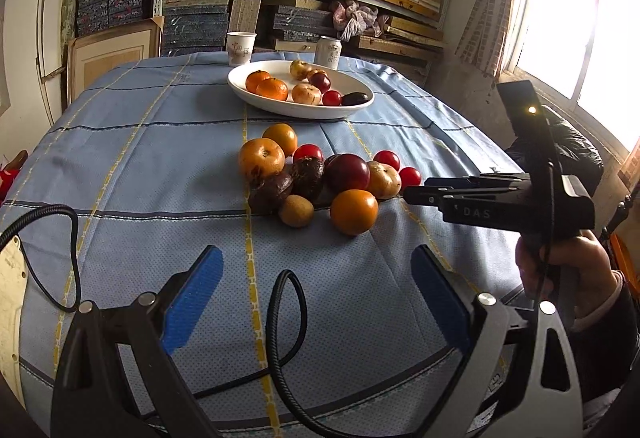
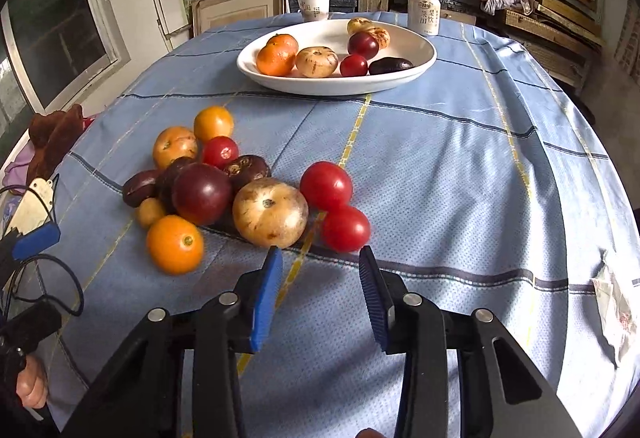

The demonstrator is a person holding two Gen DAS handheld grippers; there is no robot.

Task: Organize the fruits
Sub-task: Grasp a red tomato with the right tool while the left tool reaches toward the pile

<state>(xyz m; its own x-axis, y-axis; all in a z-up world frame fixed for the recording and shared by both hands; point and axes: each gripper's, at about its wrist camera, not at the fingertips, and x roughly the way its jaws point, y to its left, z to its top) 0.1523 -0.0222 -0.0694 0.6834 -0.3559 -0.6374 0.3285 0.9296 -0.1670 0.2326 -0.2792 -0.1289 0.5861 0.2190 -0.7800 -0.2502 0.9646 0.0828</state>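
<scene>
A heap of loose fruit (image 1: 320, 177) lies mid-table: oranges, red tomatoes, dark plums, passion fruit, a kiwi, a tan fruit. A white oval plate (image 1: 260, 95) behind it holds several fruits; it also shows in the right wrist view (image 2: 420, 71). My left gripper (image 1: 318, 258) is wide open and empty, short of the heap. My right gripper (image 2: 320, 262) is open and empty, its tips just before the nearest red tomato (image 2: 346, 228) and the tan fruit (image 2: 270, 211). The right gripper also shows in the left wrist view (image 1: 412, 193), beside the heap's right edge.
A paper cup (image 1: 241, 49) and a drink can (image 1: 328, 51) stand behind the plate at the table's far edge. A black cable (image 1: 286, 322) loops on the blue checked cloth near my left gripper. Shelves of boxes stand behind the table. A crumpled paper (image 2: 614, 312) lies at right.
</scene>
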